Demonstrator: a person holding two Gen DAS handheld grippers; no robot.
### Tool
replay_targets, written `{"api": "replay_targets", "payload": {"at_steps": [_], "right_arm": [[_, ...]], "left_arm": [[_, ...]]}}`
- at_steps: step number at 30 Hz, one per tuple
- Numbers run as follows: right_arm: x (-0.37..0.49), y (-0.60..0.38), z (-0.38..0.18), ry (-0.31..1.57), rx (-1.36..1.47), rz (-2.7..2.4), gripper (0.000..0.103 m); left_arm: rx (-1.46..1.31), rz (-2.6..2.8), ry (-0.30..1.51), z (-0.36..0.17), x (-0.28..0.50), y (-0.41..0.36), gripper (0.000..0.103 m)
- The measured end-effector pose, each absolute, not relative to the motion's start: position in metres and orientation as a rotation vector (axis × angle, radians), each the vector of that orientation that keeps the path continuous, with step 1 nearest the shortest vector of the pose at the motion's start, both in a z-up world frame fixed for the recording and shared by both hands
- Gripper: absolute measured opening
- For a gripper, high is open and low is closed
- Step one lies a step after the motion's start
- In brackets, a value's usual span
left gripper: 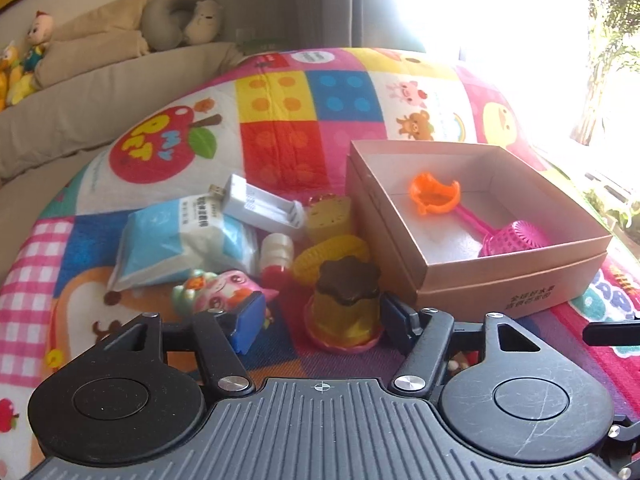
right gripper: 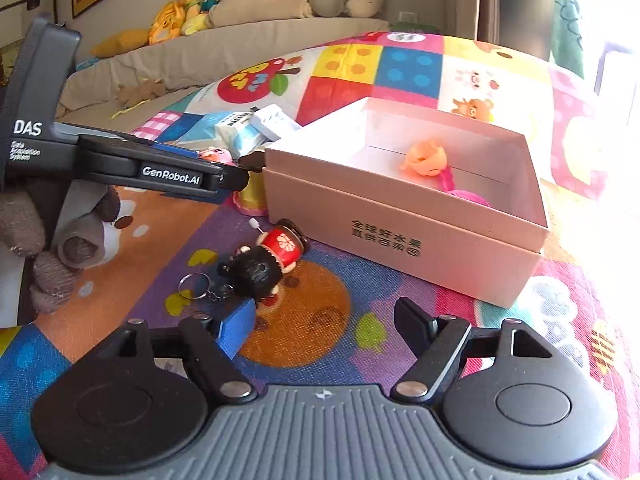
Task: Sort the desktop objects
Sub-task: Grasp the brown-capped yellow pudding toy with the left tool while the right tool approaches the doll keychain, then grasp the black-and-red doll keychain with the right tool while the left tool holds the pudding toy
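My left gripper [left gripper: 320, 318] is open with its fingers either side of a yellow toy pudding with a brown top [left gripper: 345, 300] on a pink base. Behind it lie a yellow corn toy [left gripper: 328, 254], a pink doll head [left gripper: 224, 288], a blue-white pouch [left gripper: 184, 240] and a white charger [left gripper: 264, 206]. The open cardboard box [left gripper: 516, 280] at the right holds an orange toy [left gripper: 434, 194] and a pink strainer [left gripper: 512, 238]. My right gripper [right gripper: 324, 326] is open and empty, just short of a black-haired keychain doll [right gripper: 268, 258] beside the box [right gripper: 400, 236].
Everything lies on a bright patchwork play mat [left gripper: 280, 128]. A beige sofa with pillows and plush toys [left gripper: 100, 52] runs behind. The left gripper's body [right gripper: 132, 164] and a gloved hand [right gripper: 52, 256] show at the left of the right wrist view. A bright window is at the right.
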State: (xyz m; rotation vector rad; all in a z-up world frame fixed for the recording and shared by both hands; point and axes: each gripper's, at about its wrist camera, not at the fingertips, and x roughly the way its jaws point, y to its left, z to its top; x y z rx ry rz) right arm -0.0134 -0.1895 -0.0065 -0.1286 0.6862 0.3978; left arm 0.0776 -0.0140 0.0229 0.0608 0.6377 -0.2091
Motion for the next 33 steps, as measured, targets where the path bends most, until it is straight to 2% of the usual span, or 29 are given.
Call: {"api": "replay_targets", "payload": {"at_steps": [4, 7, 8, 10, 14, 16, 23, 26, 28, 30, 31, 33], "right_arm": [[-0.016, -0.212, 0.006, 0.627, -0.080, 0.337, 0.077], [-0.008, -0.239, 0.025, 0.561, 0.033, 0.234, 0.085], [-0.005, -0.246, 0.030, 0.538, 0.065, 0.187, 0.086], [0.009, -0.257, 0.034, 0.513, 0.103, 0.097, 0.087], [0.046, -0.264, 0.023, 0.573, 0.153, 0.078, 0.086], [0.066, -0.260, 0.016, 0.609, 0.181, 0.121, 0.078], [0.107, -0.228, 0.010, 0.597, 0.060, 0.181, 0.078], [0.118, -0.215, 0.012, 0.596, 0.024, 0.231, 0.078], [0.115, -0.208, 0.018, 0.568, -0.005, 0.221, 0.078], [0.100, -0.205, 0.031, 0.506, -0.016, 0.213, 0.082], [0.090, -0.204, 0.037, 0.482, -0.014, 0.224, 0.089], [0.070, -0.203, 0.045, 0.462, 0.002, 0.281, 0.096]], "left_arm": [[0.061, -0.224, 0.654, 0.017, 0.088, -0.016, 0.066], [0.051, -0.227, 0.673, 0.012, 0.093, -0.017, 0.053], [0.047, -0.224, 0.682, 0.011, 0.093, -0.018, 0.045], [0.041, -0.213, 0.685, 0.010, 0.091, -0.016, 0.044], [0.042, -0.174, 0.692, 0.012, 0.076, -0.003, 0.044], [0.029, -0.154, 0.704, 0.014, 0.064, 0.009, 0.044], [-0.015, -0.132, 0.735, 0.017, 0.020, 0.041, 0.045], [-0.018, -0.113, 0.752, 0.016, 0.012, 0.045, 0.049], [-0.015, -0.095, 0.755, 0.016, 0.010, 0.046, 0.056], [-0.023, -0.088, 0.762, 0.014, 0.012, 0.046, 0.062], [-0.025, -0.086, 0.764, 0.013, 0.013, 0.045, 0.063], [-0.011, -0.079, 0.759, 0.011, 0.013, 0.042, 0.067]]}}
